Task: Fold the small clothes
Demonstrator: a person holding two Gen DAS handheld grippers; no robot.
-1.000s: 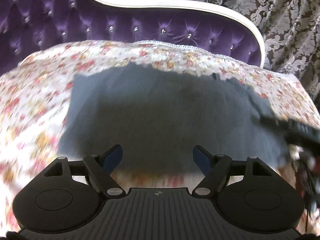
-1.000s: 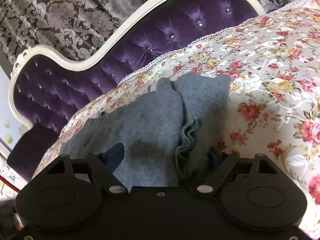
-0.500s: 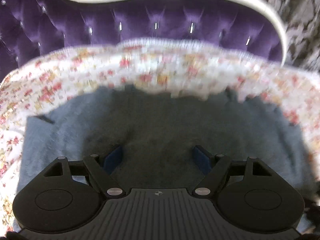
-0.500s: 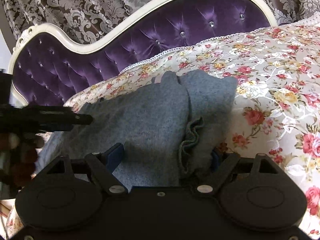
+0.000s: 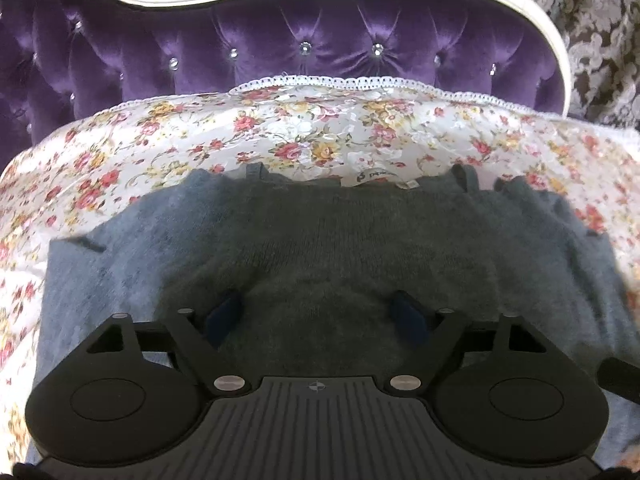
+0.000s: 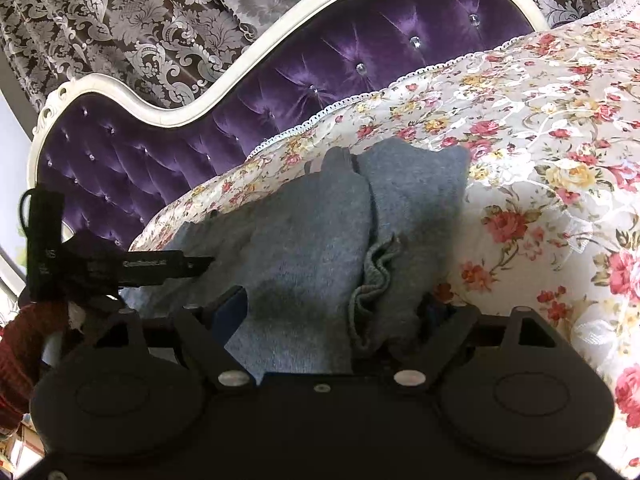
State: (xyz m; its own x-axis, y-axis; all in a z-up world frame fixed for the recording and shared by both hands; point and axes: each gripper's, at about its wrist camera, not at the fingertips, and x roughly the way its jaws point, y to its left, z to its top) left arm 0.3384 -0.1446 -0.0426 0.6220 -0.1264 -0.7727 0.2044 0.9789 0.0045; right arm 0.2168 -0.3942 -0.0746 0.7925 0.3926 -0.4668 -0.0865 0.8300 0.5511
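Here the grey sweater (image 5: 320,248) is lying spread on the floral bedspread (image 5: 304,136), running nine to three o'clock with its neck label at twelve, while the left claw (image 5: 318,314) is hovering released over its middle and the right claw (image 6: 336,312) is straddling, unclenched, its bunched three-o'clock edge.

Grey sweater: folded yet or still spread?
Partly folded. The grey sweater lies on the floral bedspread with its right side doubled over, a ribbed cuff bunched on top.

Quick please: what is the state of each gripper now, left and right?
Left gripper: open, jaws wide over the grey sweater, gripping nothing.
Right gripper: open, bunched sweater fold between its jaws, not pinched.
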